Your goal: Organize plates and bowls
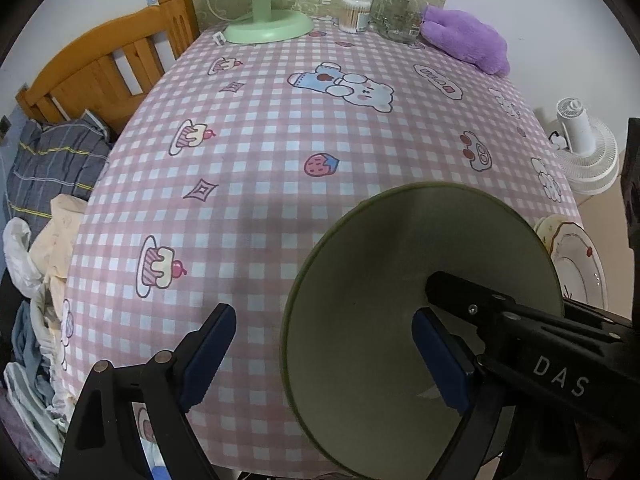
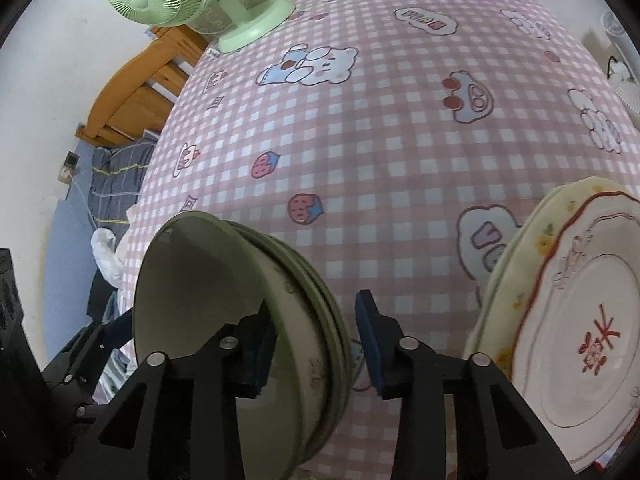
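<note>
A: What's on the table (image 1: pixel 280 152)?

B: A pink-and-white checked cloth with cartoon prints covers it. Near the front edge sits a stack of green bowls (image 2: pixel 224 320), round and smooth, pale inside with darker green rims. Toward the front right corner lies a stack of plates (image 2: pixel 580 320): a glossy scalloped one with a red rim and red pattern on top, a cream one with small flowers beneath.

A: And the grippers?

B: The left gripper (image 1: pixel 324 356) stands wide open, one blue pad inside the top bowl and the other over bare cloth, holding nothing. The right gripper (image 2: pixel 316 344) straddles the bowls' right wall, one pad inside and one outside. A gap shows at the outer pad, so it is not clamped.

A: Any free room?

B: The middle of the cloth is open. Along the back edge stand a green fan (image 1: pixel 256 8), a glass jar (image 1: pixel 400 10), a tub of cotton swabs (image 1: pixel 354 12) and a purple plush (image 1: pixel 468 38). A wooden bed frame (image 1: pixel 108 68) runs beside the left edge.
</note>
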The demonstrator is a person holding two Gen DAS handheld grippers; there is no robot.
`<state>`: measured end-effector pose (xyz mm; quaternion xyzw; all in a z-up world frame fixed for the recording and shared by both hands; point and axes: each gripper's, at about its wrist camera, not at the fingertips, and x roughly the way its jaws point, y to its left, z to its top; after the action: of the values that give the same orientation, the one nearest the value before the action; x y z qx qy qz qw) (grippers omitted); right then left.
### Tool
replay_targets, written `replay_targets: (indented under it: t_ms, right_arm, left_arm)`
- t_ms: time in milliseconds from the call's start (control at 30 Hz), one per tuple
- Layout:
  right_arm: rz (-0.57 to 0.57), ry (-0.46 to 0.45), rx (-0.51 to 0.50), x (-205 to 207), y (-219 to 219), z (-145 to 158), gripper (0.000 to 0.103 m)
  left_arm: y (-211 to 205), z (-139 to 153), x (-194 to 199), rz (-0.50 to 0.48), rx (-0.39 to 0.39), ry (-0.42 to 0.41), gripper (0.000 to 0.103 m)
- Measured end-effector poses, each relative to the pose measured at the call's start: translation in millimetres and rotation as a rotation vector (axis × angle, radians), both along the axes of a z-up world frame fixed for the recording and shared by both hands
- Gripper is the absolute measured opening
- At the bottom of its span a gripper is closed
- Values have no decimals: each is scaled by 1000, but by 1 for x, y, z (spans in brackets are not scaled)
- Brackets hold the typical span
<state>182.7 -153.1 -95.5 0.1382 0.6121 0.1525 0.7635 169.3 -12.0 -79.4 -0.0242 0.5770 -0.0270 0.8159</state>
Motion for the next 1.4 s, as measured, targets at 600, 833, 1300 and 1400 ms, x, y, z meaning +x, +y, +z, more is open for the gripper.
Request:
replay_targets:
  t_ms: [600, 833, 1300, 1400]
  right_arm:
    - [-86, 20, -92, -6, 10, 4, 38]
    - [-90, 8, -142, -7, 14, 6, 39]
    - [-124, 3, -188, -13, 17, 12, 36]
    - [-130, 7, -207, -16, 21, 15, 36]
  left_arm:
    - [16, -18, 6, -137, -262, -17, 87]
    - [20, -24, 6, -153, -327, -33, 80]
    - [15, -21, 6, -193, -317, -9, 54]
    - [17, -20, 4, -203, -311, 11, 53]
